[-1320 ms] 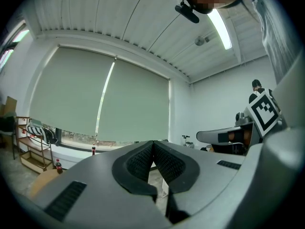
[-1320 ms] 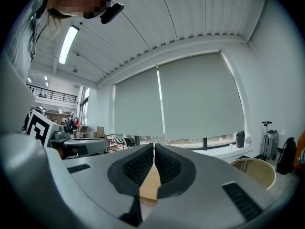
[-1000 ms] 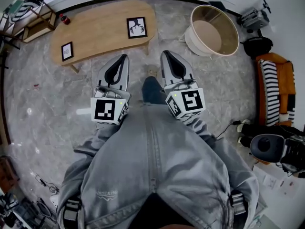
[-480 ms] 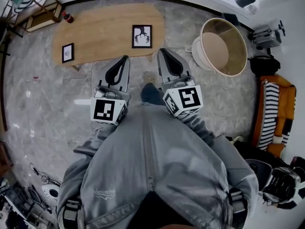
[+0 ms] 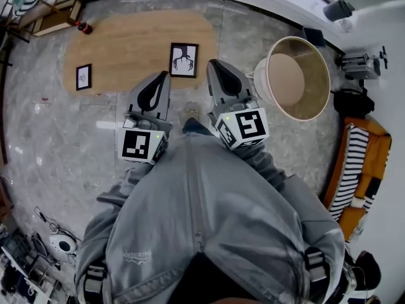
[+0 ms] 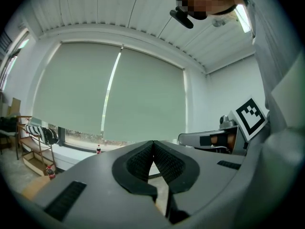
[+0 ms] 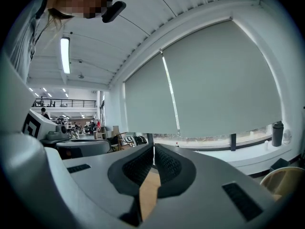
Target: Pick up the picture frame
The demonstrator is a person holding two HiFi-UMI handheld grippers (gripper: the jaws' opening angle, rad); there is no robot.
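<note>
The black-edged square picture frame with a white mat and a dark drawing appears to lie flat on the light wooden, kidney-shaped low table, close to the table edge nearest you. Expect it to be light and stiff, a thin flat slab that will not flex. If the front is glazed, which the views are too small to show, it will also be slick and breakable. Lying flat, it offers only its thin outer edge, so plan to take it across one side rail, one pad on the face and one beneath. You will probably need to draw it to the table edge first, or tip a side up. Grip on the dark rail, not the middle of the face, and squeeze gently.

A smaller black-framed picture lies well apart at the table's left end. The task does not say which frame is meant, but the larger one is the nearer.

Your left gripper and right gripper are both held over the stone floor, short of the table, with the larger frame just ahead and between them in the head view. In each gripper view the ribbed pads meet at the tips with nothing between them, so open before you reach in.

A round cream tub with a tan inside stands on the floor to your right.
</note>
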